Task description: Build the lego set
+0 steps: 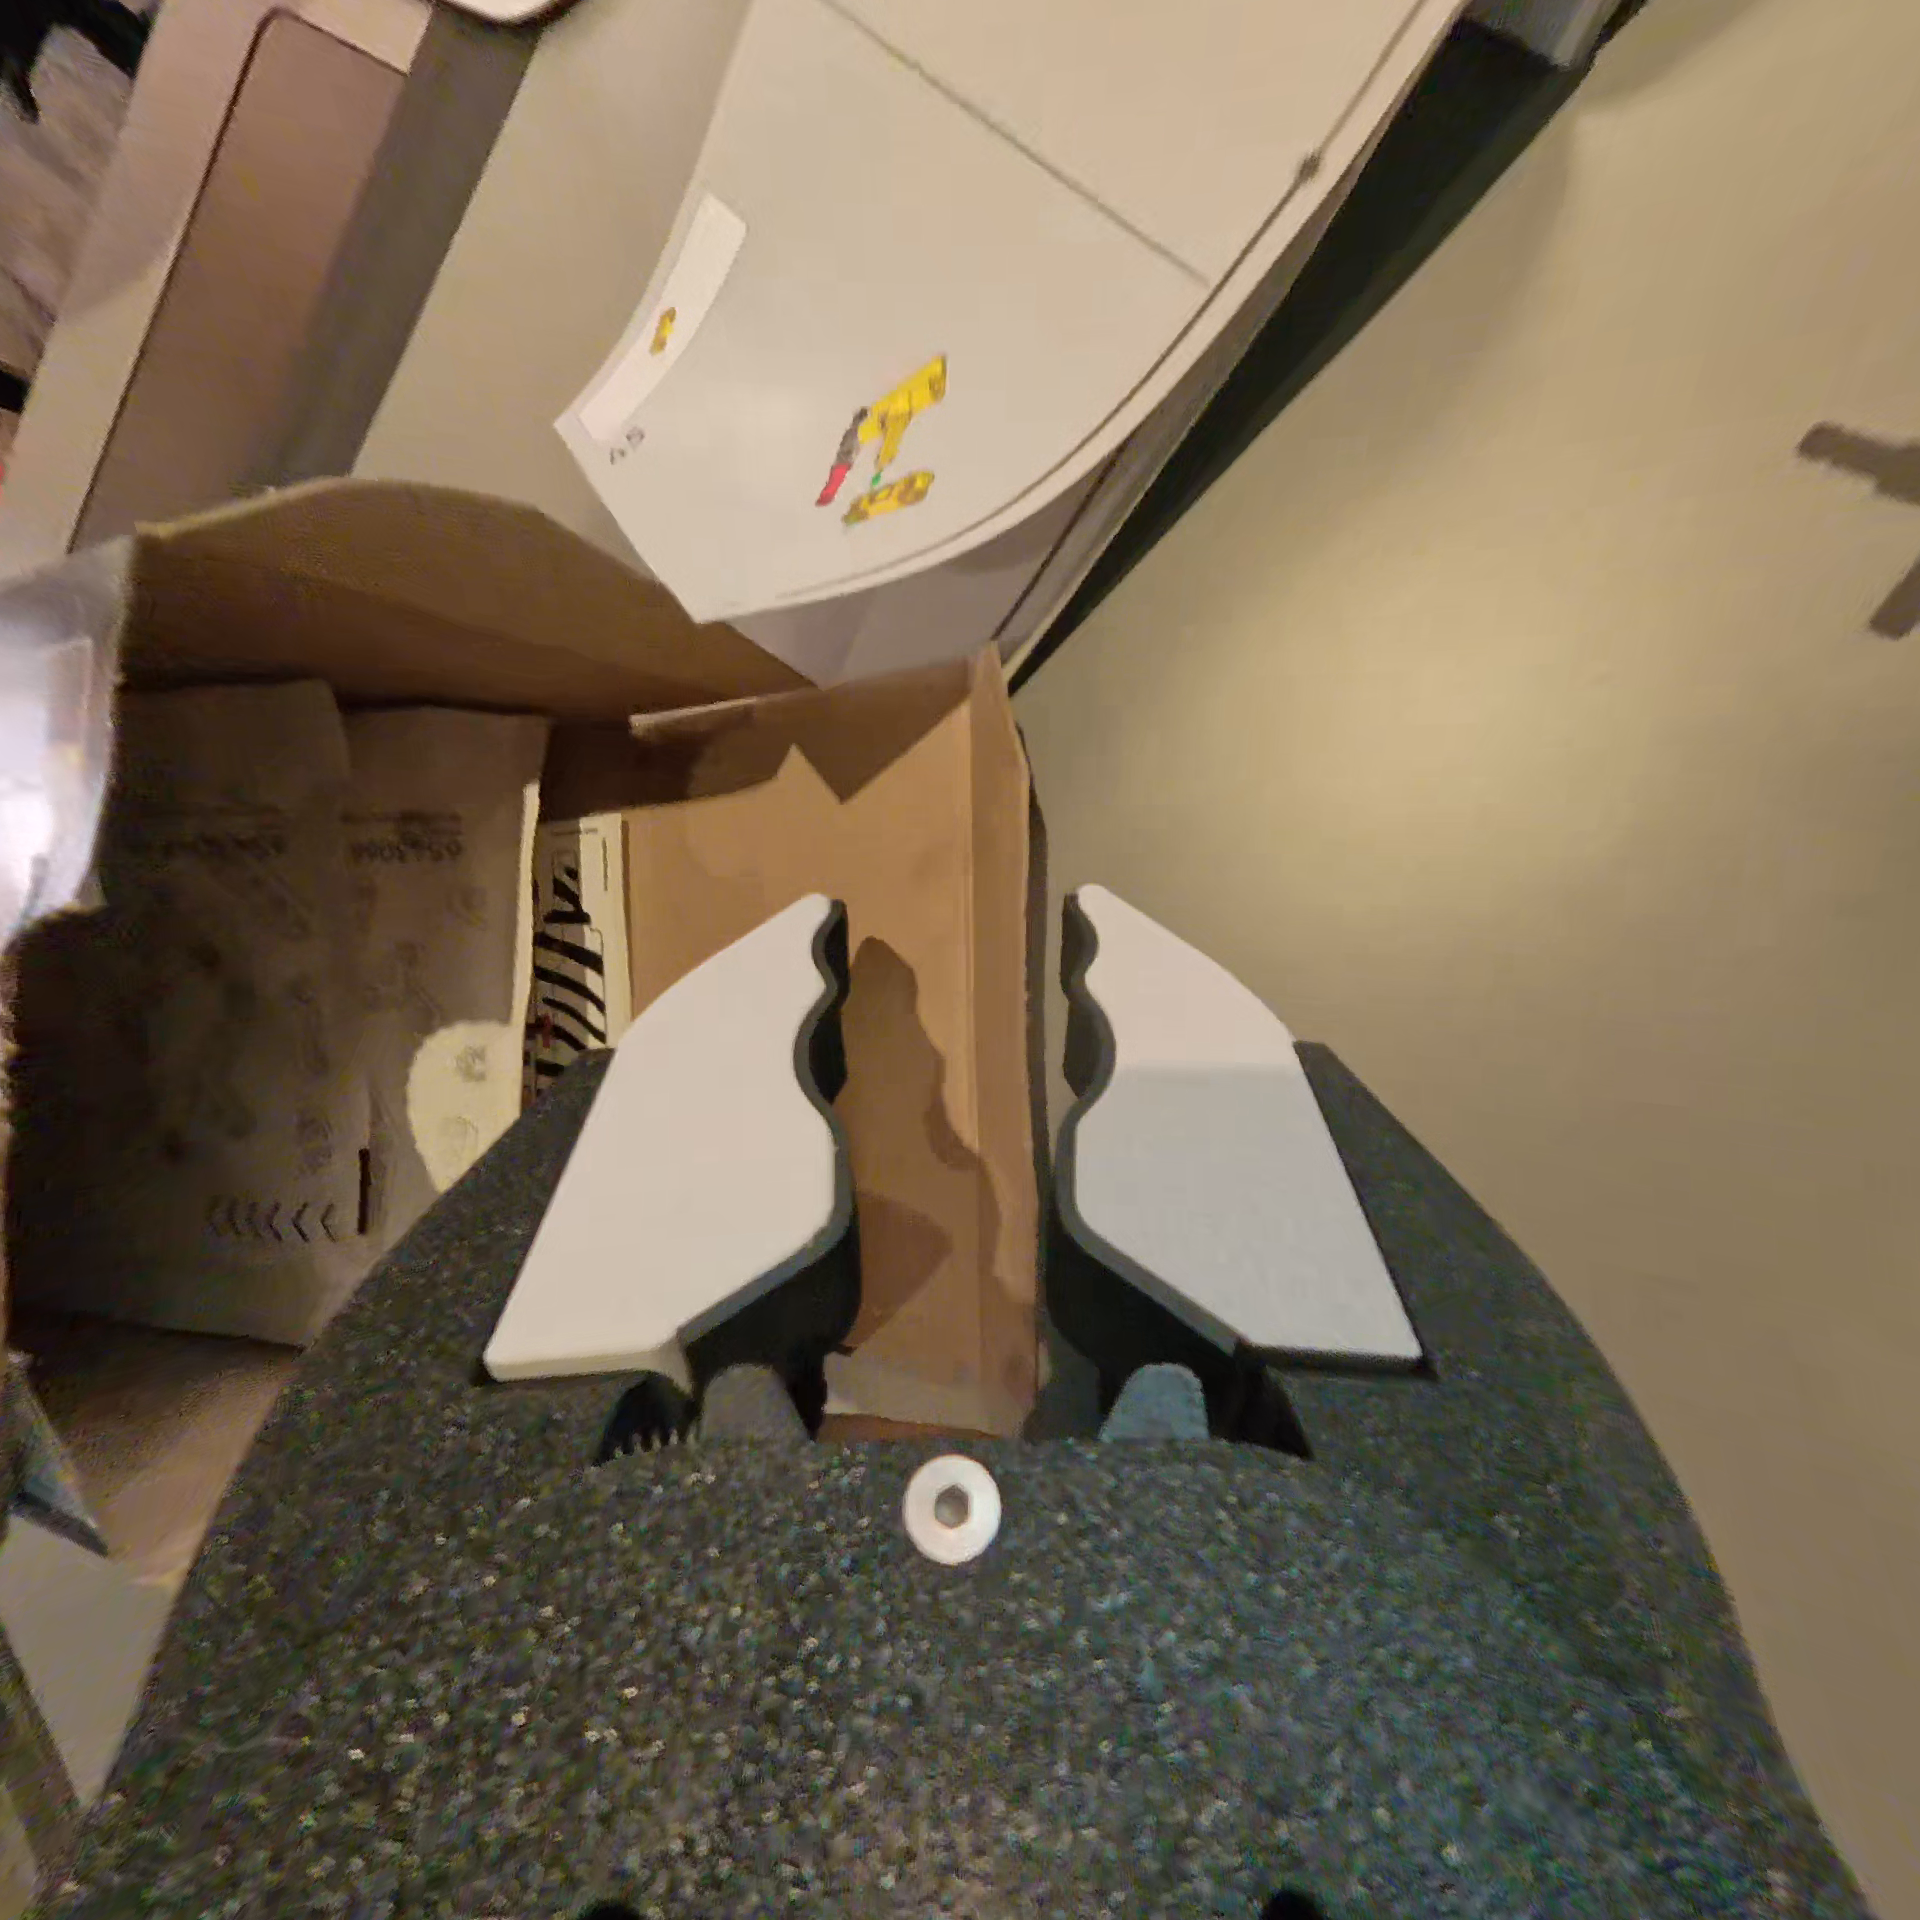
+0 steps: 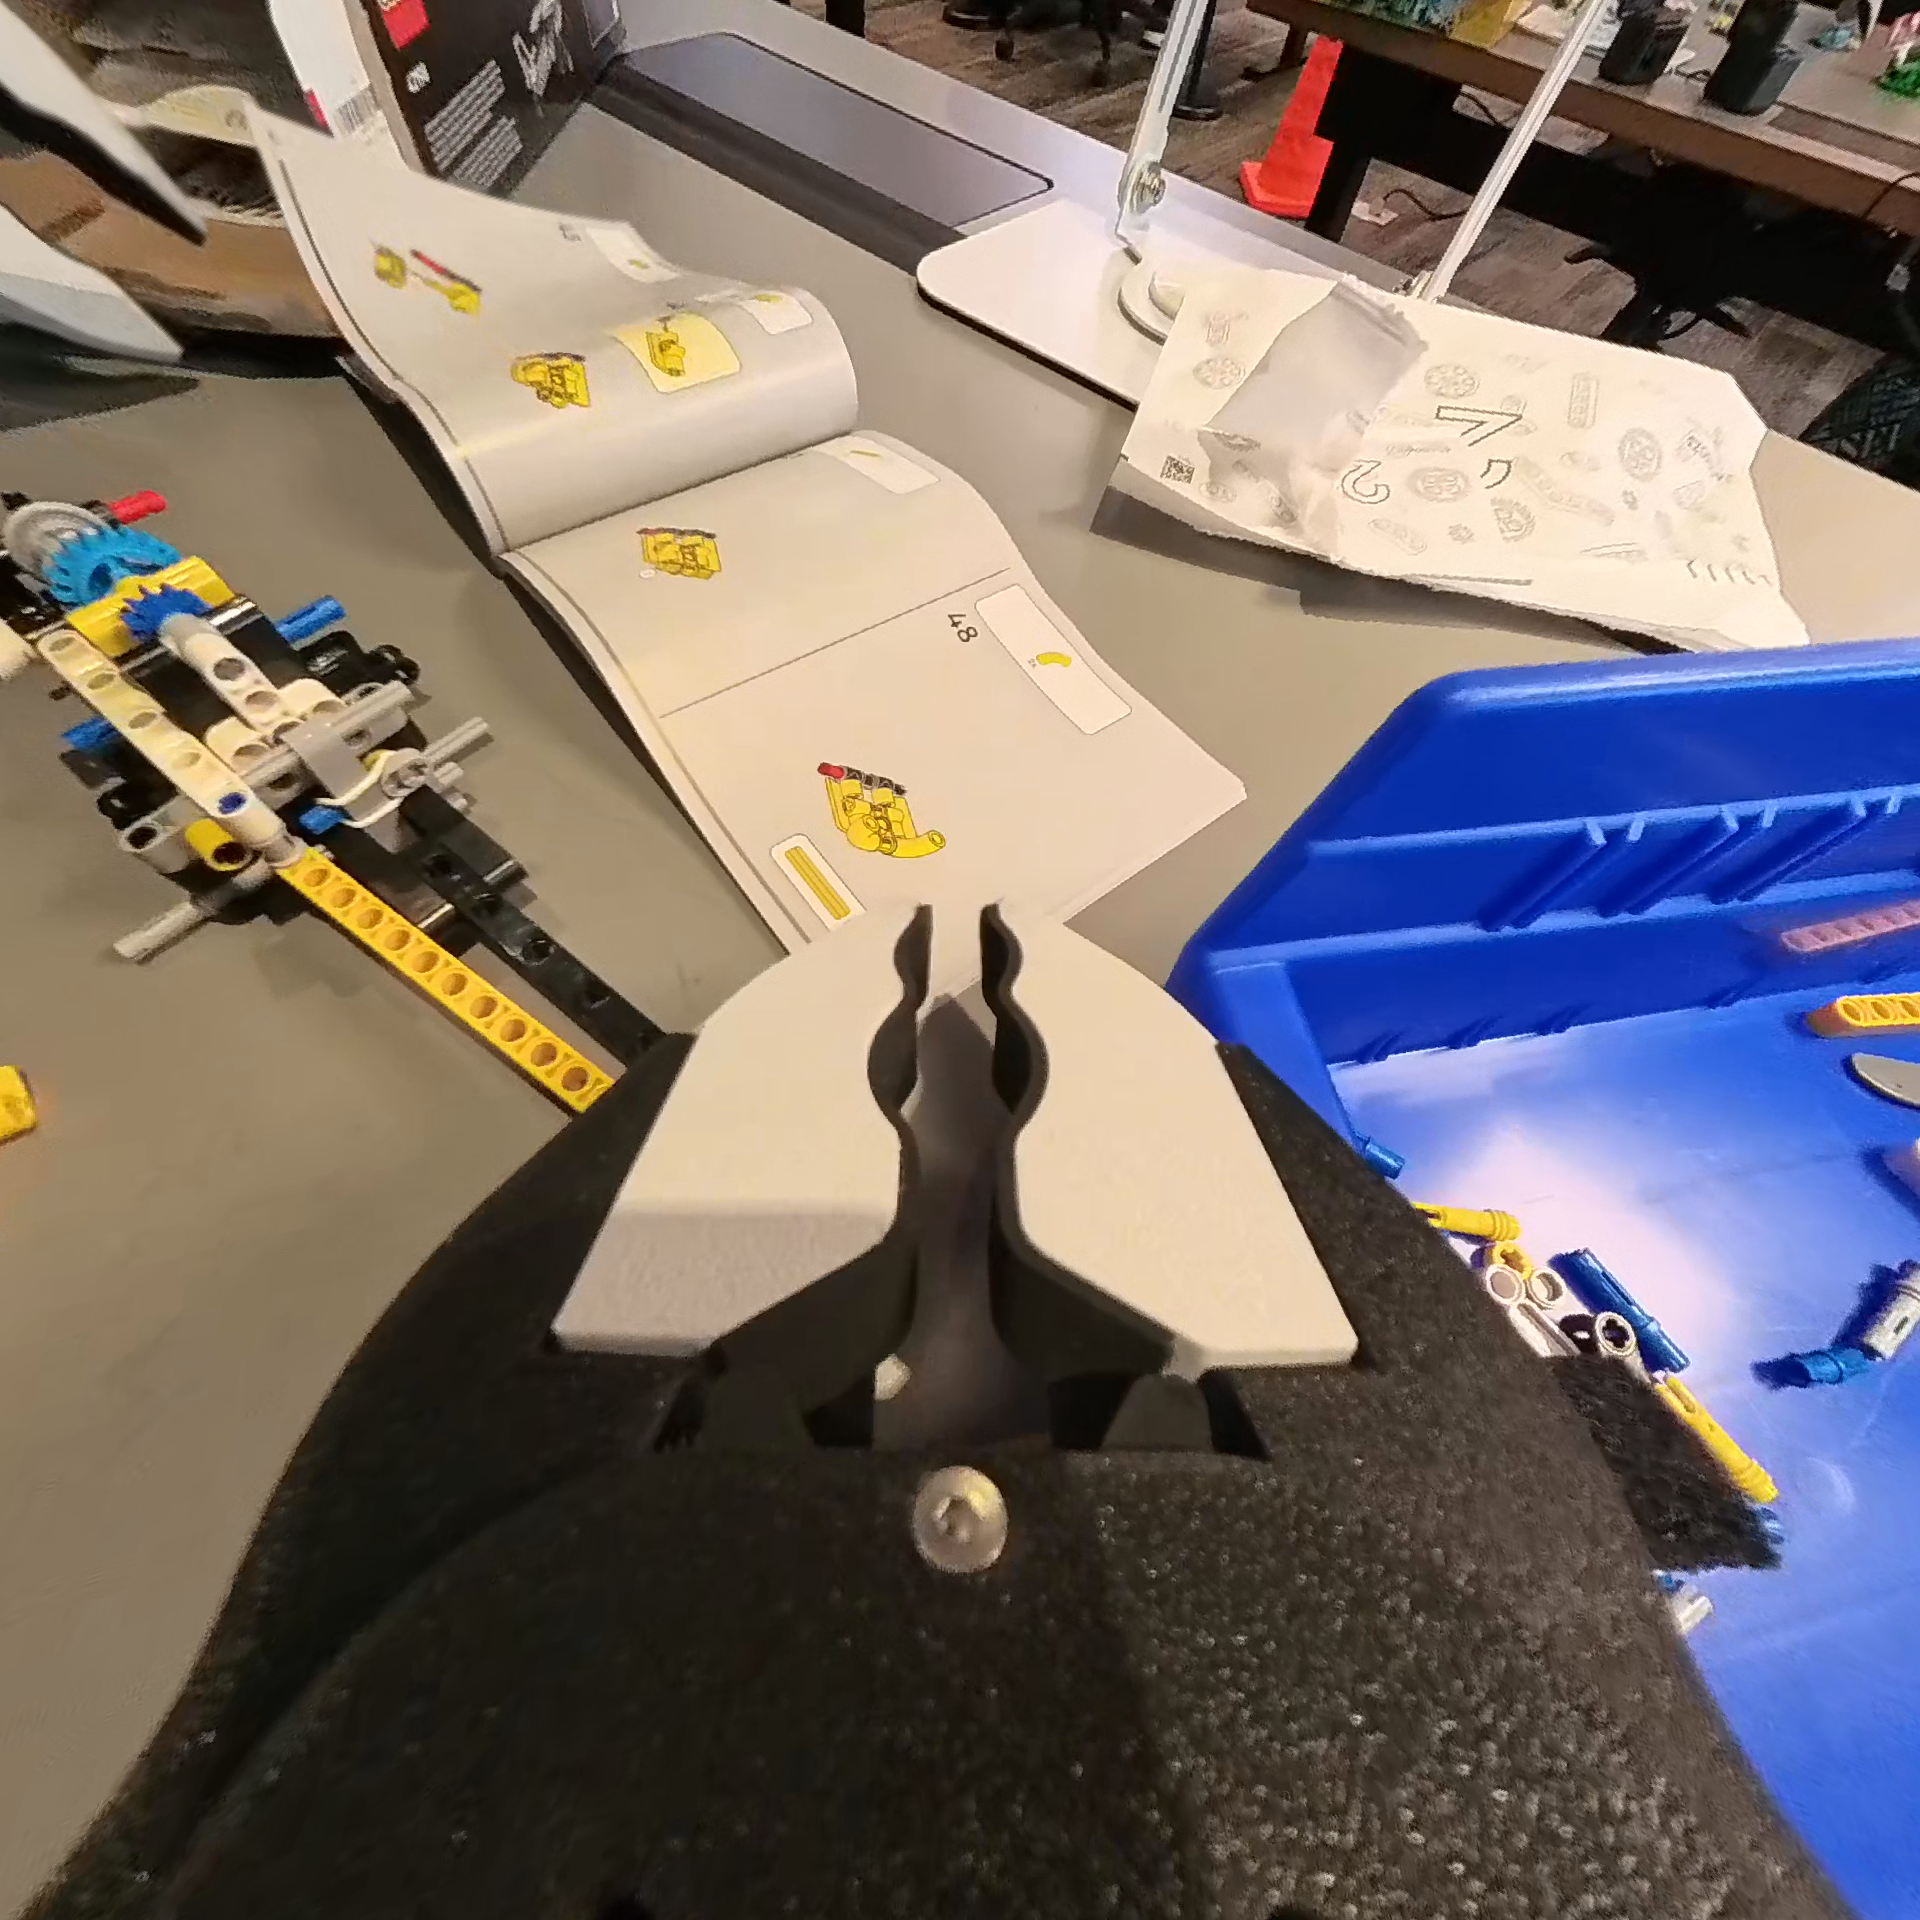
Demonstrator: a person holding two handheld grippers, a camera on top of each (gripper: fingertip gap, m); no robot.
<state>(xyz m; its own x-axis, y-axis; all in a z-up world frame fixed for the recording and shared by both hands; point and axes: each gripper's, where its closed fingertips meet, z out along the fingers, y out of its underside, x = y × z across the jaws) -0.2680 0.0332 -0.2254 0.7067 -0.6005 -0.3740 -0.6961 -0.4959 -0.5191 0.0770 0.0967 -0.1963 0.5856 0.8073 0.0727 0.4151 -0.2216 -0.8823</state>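
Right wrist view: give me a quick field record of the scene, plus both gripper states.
right gripper: empty, slightly open, over the booklet's near edge
left gripper: open, empty, by a cardboard box
instruction booklet: open on the table
partial lego build: left of the booklet
blue bin: right, loose parts inside
torn paper bag: behind the bin

Tabletop point(image 2: 260, 1195): grey, matte, evenly lit.
Lamp base point(image 2: 1039, 281): flat, white, on the tabletop's far side.
Floor point(image 2: 1122, 73): dark carpet.
Cone point(image 2: 1294, 145): orange, on that floor.
Far table point(image 2: 1558, 83): brown, cluttered.
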